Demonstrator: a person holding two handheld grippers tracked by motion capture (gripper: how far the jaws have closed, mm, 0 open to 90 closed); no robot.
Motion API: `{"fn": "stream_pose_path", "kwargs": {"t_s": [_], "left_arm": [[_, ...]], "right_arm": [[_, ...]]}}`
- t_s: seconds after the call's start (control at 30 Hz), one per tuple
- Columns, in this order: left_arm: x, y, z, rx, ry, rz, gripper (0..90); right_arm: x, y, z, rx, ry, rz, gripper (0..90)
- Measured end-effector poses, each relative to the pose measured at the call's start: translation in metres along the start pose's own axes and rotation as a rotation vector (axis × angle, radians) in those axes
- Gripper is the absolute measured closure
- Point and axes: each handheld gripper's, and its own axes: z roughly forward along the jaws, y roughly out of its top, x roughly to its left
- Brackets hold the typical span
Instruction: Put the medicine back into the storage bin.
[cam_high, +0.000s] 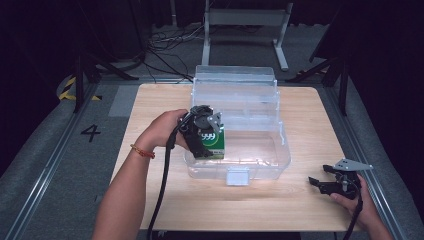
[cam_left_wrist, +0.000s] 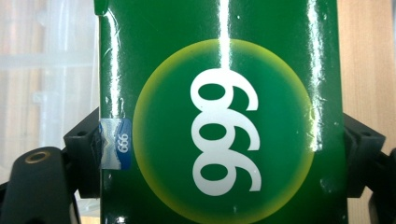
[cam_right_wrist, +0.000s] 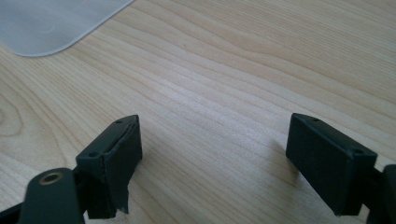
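The left gripper sits just left of centre in the high view, and it is clamped on a green box printed with white 999 numerals. In the left gripper view the green box stands tall between the two black jaws, which press its two side faces. Its long axis runs up the frame along the jaws, so the grip is across the narrow width.

The box hangs at the near left corner of a clear plastic bin, which takes up the middle of the high view with its lid tipped up behind it. From here the box looks to be right over the bin's left wall or just inside it; I can't tell whether its bottom is resting on the bin floor or held above it. The open space of the bin lies to the right of the box and toward the top of the frame, so my guess is the box is going in and any further travel would be that way and down.

The right gripper is at the lower right of the high view, well apart from the bin, low over the wooden table. Its jaws are spread wide with nothing between them, bare table showing through the gap in the right gripper view. The left hand is plainly the nearer one to the bin.
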Motion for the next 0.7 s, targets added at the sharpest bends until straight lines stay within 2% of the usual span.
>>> {"fn": "stream_pose_path", "kwargs": {"t_s": [0.13,0.2,0.37,0.4,0.47,0.57,0.7], "left_arm": [[0.002,-0.004,0.012,0.025,-0.010,-0.001,16.1],[0.004,-0.006,0.014,0.001,-0.015,-0.014,16.0],[0.006,-0.008,0.015,-0.018,-0.024,-0.004,15.9],[0.008,-0.008,0.017,0.001,-0.006,-0.006,16.0],[0.009,-0.007,0.022,0.043,0.001,-0.009,15.9],[0.011,-0.008,0.032,0.089,-0.008,-0.012,16.0],[0.014,-0.011,0.045,0.104,-0.022,-0.026,16.0]], "right_arm": [[0.000,0.000,0.000,0.000,0.000,0.000,18.8],[0.000,0.000,0.000,-0.001,0.000,0.001,18.8],[0.000,0.000,0.000,0.000,0.000,0.001,18.7],[0.000,0.000,0.000,0.000,0.000,0.001,18.8],[0.000,0.000,0.000,0.000,0.000,0.000,18.8],[0.000,0.000,0.000,0.000,0.000,0.001,18.8],[0.000,0.000,0.000,-0.001,0.000,0.001,18.8]]}}
